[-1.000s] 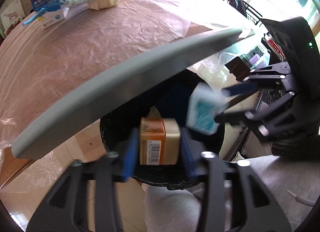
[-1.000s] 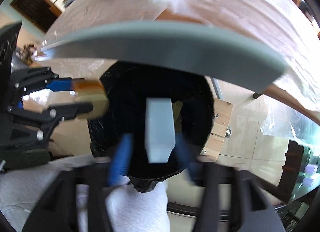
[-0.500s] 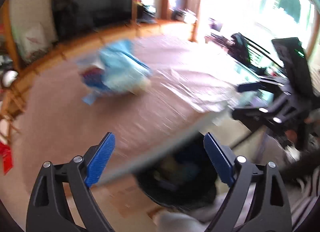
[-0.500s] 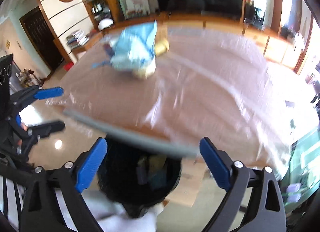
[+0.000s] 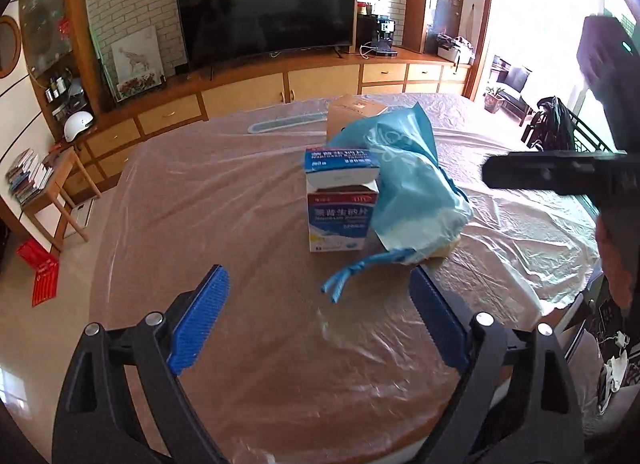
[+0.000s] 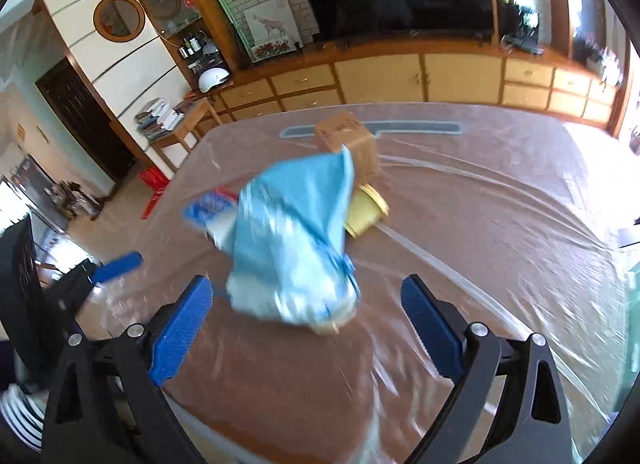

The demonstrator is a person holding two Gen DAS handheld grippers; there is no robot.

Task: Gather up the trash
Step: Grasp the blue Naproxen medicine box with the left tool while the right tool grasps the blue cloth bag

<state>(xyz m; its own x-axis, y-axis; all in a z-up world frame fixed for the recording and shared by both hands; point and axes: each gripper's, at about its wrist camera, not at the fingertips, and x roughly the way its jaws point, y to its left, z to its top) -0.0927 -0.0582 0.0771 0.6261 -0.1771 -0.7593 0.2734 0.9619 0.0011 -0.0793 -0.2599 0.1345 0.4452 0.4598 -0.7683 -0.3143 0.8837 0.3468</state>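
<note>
We had both grippers, left (image 5: 316,328) and right (image 6: 306,334), spread and empty over the table (image 5: 224,232), with the blue bag (image 5: 408,192) dead ahead of the right jaws, its long axis running away from them, and the box (image 5: 340,220) left of the bag nearer our left.

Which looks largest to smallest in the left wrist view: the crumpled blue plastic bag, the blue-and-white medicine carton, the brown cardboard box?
1. Crumpled blue plastic bag, largest.
2. Blue-and-white medicine carton.
3. Brown cardboard box, smallest as seen; it sits farther back and the bag partly hides it, so its true size is unsure.
</note>
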